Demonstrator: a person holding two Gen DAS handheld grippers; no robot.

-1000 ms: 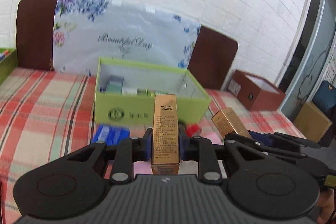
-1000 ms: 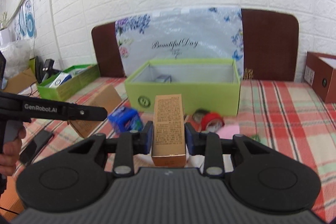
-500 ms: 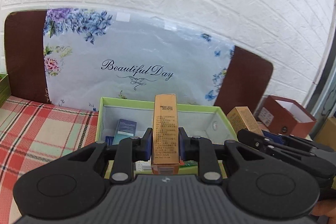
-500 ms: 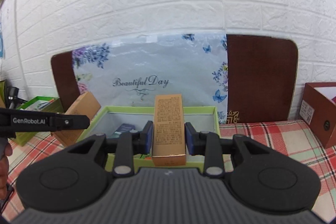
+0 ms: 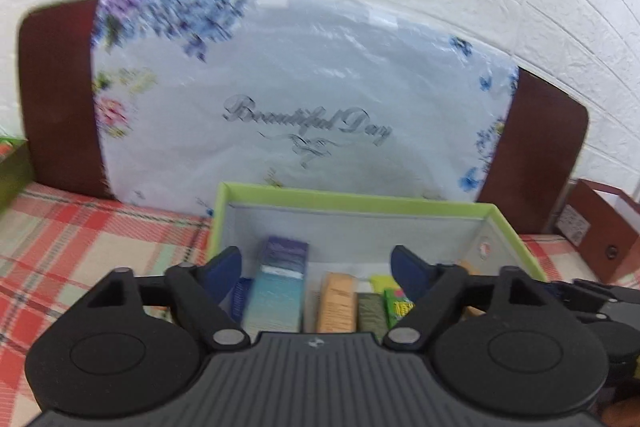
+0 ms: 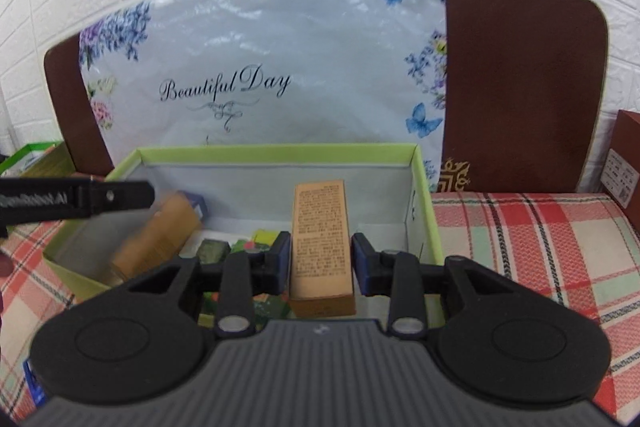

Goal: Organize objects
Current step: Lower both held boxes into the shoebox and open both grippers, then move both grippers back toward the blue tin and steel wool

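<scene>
A light green open box (image 5: pixel 352 199) (image 6: pixel 276 149) stands on the plaid cloth. My left gripper (image 5: pixel 318 265) is open and empty above the box's front part. Below it lie a blue-teal carton (image 5: pixel 278 287), a gold carton (image 5: pixel 338 301) and small green packs (image 5: pixel 396 303). My right gripper (image 6: pixel 319 259) is shut on an upright gold carton (image 6: pixel 321 243) over the box's right half. In the right wrist view another gold carton (image 6: pixel 158 237) lies tilted in the box's left part, under the left gripper's arm (image 6: pixel 76 197).
A floral "Beautiful Day" sheet (image 6: pixel 256 67) on a brown board (image 6: pixel 520 79) leans against the white brick wall behind the box. A brown box (image 5: pixel 600 227) stands at the right, a green tray (image 6: pixel 32 159) at the left. Plaid cloth (image 6: pixel 532 239) covers the table.
My left gripper has opened and let go of its gold carton, which now lies in the box. Both grippers have moved forward over the box; the right still holds its carton.
</scene>
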